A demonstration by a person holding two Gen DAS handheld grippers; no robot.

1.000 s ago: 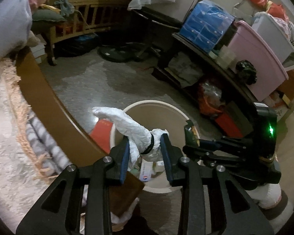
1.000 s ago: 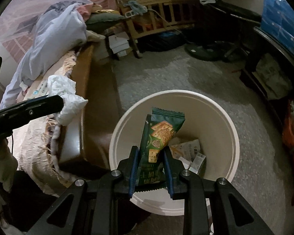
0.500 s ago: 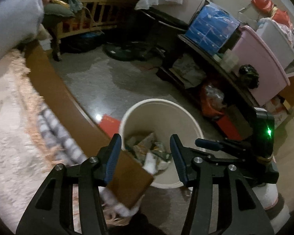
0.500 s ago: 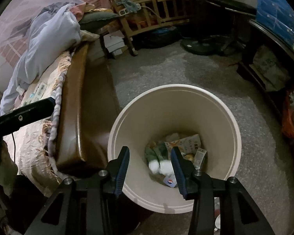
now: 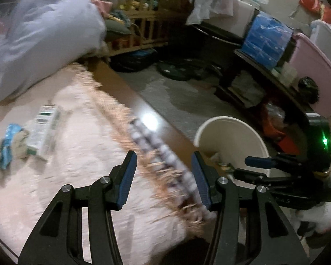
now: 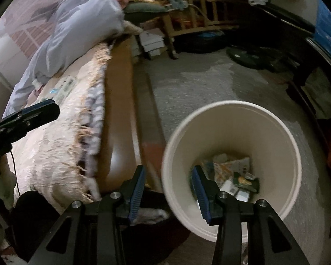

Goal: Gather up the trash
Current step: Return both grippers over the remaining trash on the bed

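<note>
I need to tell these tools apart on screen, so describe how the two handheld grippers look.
Both look alike: the left gripper and the right gripper have matte black, cut-out finger arms with silver pivot bolts and blue ribbed pads. Seen from the left wrist camera, the right gripper's black body carries a lit green lamp. A thin black cable hangs near the left gripper.

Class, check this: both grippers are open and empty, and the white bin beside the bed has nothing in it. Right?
Not quite. The bin is not empty: wrappers lie at its bottom, as the right wrist view shows. The left gripper and right gripper are indeed open and empty.
</note>
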